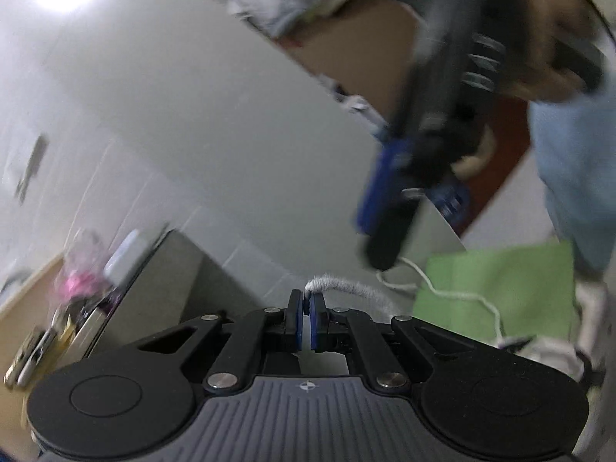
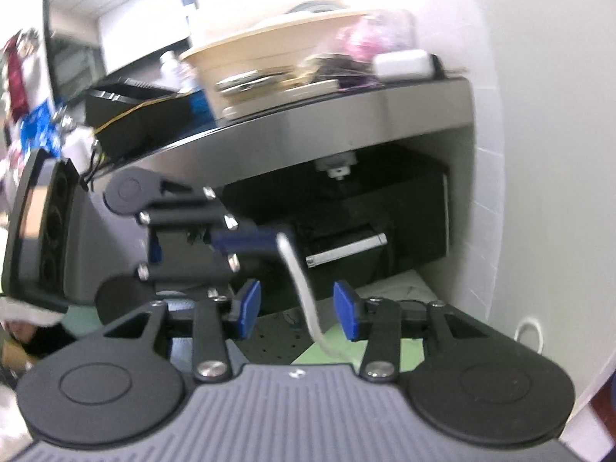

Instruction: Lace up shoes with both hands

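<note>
Here, left tongs pinched shut on the white shoelace tip, right tongs parted, lace hanging untouched between their blue pads, green mat beyond.

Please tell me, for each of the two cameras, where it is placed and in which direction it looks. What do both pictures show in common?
Left wrist: sits on the left gripper, shut on the white shoelace; faces a grey wall, the green mat, the right gripper and a light blue sleeve.
Right wrist: sits on the right gripper, jaws open with the lace hanging between them; faces a cluttered grey shelf and the left gripper.
Shared: the lace, each other's gripper, the shelf clutter.
</note>
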A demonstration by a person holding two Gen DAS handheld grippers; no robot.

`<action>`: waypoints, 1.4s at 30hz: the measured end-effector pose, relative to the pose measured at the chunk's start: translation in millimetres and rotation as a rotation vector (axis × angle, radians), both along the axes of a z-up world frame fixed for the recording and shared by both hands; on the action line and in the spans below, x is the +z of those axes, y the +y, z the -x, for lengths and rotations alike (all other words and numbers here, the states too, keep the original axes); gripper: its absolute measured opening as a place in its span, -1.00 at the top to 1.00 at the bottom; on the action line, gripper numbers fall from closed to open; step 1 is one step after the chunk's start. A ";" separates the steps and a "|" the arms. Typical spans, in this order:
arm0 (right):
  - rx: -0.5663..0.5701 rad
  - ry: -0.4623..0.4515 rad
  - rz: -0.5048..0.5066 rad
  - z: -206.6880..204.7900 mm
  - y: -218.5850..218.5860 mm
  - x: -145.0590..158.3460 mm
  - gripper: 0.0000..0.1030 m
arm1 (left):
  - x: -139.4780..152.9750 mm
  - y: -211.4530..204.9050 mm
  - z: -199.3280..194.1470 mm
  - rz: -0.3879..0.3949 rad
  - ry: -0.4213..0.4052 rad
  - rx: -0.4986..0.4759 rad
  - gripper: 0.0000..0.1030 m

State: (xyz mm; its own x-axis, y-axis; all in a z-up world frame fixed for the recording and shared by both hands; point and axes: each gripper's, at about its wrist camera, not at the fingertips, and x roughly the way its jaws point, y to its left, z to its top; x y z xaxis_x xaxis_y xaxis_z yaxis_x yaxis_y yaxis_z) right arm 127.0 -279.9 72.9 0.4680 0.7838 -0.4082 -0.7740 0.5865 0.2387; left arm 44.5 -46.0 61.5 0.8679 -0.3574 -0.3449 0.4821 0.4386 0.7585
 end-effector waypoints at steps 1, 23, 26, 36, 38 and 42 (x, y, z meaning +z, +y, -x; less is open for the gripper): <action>0.010 0.004 0.009 -2.0 5.0 -2.0 0.09 | -3.3 -0.7 3.2 -0.015 0.001 -0.012 0.94; -0.198 -0.088 0.237 9.1 46.7 -46.0 0.88 | -16.6 94.3 -70.5 1.310 0.998 0.309 0.42; -0.197 -0.110 0.271 13.1 56.0 -50.4 0.88 | -40.7 104.5 -76.8 1.499 1.125 0.401 0.42; -0.180 -0.124 0.287 24.2 70.3 -55.6 0.88 | -57.4 99.1 -81.8 1.620 1.091 0.497 0.89; -0.179 -0.111 0.282 25.5 69.9 -57.1 0.88 | -47.5 91.7 -74.7 1.519 1.027 0.477 0.91; -0.182 -0.082 0.260 26.3 67.3 -60.4 0.88 | -29.8 70.5 -64.8 1.265 0.844 0.418 0.92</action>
